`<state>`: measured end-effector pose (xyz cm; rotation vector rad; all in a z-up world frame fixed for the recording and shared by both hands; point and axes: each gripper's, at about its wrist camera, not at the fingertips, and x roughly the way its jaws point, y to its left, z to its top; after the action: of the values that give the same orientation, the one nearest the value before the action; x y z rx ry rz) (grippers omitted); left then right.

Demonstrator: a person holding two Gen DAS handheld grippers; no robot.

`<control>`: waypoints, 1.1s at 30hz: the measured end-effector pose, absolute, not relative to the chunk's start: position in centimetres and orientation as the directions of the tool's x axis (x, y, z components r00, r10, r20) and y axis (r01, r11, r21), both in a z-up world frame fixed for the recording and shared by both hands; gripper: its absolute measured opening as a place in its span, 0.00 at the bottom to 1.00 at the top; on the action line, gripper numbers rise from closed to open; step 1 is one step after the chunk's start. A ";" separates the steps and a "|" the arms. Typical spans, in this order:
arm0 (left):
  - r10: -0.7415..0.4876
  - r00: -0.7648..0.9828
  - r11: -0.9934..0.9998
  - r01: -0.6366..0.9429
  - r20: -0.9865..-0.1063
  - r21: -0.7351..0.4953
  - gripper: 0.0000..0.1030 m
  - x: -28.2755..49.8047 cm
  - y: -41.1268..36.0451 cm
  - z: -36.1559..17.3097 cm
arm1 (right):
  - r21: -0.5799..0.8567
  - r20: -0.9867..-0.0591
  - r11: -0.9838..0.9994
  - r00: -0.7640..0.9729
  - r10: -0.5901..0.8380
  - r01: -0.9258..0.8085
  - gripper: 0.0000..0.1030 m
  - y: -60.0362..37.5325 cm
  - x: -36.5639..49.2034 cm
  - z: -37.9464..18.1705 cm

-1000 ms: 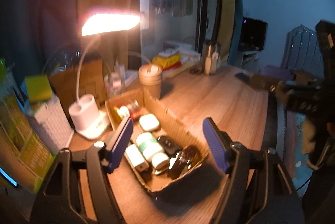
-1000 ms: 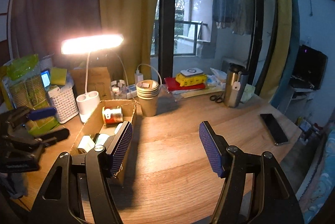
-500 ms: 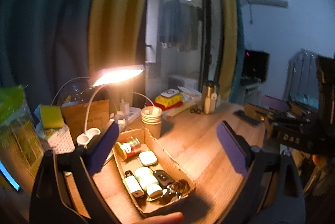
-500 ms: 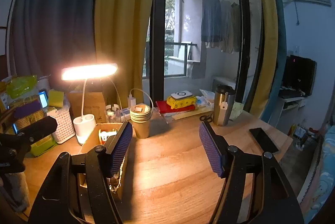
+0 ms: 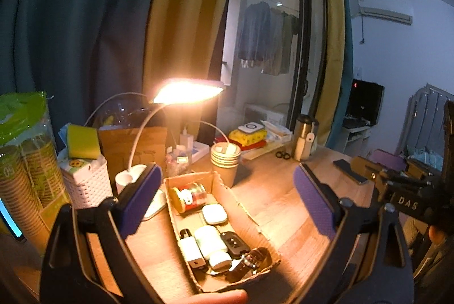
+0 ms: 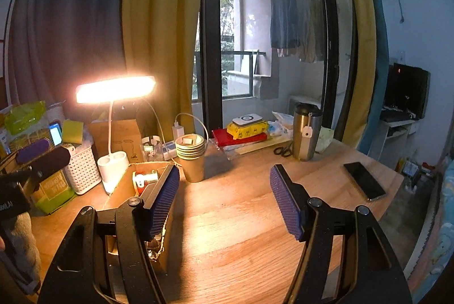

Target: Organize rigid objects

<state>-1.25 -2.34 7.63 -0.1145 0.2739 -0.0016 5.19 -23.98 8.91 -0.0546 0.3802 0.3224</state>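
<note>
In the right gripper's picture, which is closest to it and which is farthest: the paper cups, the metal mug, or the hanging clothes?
Going out from the right gripper:
1. Stack of paper cups, just ahead, slightly left.
2. Metal mug, farther back on the table, to the right.
3. Hanging clothes, far off, beyond the glass.

We see the box (image 5: 247,214) on the surface (image 5: 283,190), cups (image 5: 225,162) behind it, lamp (image 5: 130,179) left.
</note>
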 end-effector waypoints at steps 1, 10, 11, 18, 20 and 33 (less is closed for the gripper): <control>-0.019 0.961 0.994 -0.011 -0.274 -0.109 0.92 -1.2 -2.5 7.5 | 0.011 -0.373 0.948 0.878 0.300 -0.319 0.67 -24.0 5.1 8.9; -0.026 0.963 0.998 0.008 -0.267 -0.068 0.92 -1.5 -3.5 7.5 | 0.014 -0.380 0.948 0.876 0.298 -0.317 0.67 -24.1 5.2 8.8; -0.026 0.964 0.998 0.009 -0.266 -0.067 0.92 -1.5 -3.6 7.5 | 0.014 -0.381 0.948 0.875 0.298 -0.317 0.67 -24.1 5.2 8.7; -0.026 0.963 0.998 0.008 -0.266 -0.069 0.92 -1.5 -3.6 7.6 | 0.018 -0.385 0.947 0.872 0.302 -0.320 0.67 -23.9 5.2 8.6; -0.027 0.963 0.998 0.009 -0.267 -0.068 0.92 -1.5 -3.6 7.6 | 0.019 -0.387 0.947 0.871 0.303 -0.321 0.67 -23.8 5.2 8.6; -0.030 0.962 0.998 0.013 -0.271 -0.065 0.92 -1.6 -3.7 7.6 | 0.019 -0.386 0.947 0.871 0.302 -0.320 0.67 -23.9 5.2 8.6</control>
<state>-1.61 -3.70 7.64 -0.0630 0.2755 -0.0221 5.24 -23.87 8.62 -0.0465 0.3964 0.3253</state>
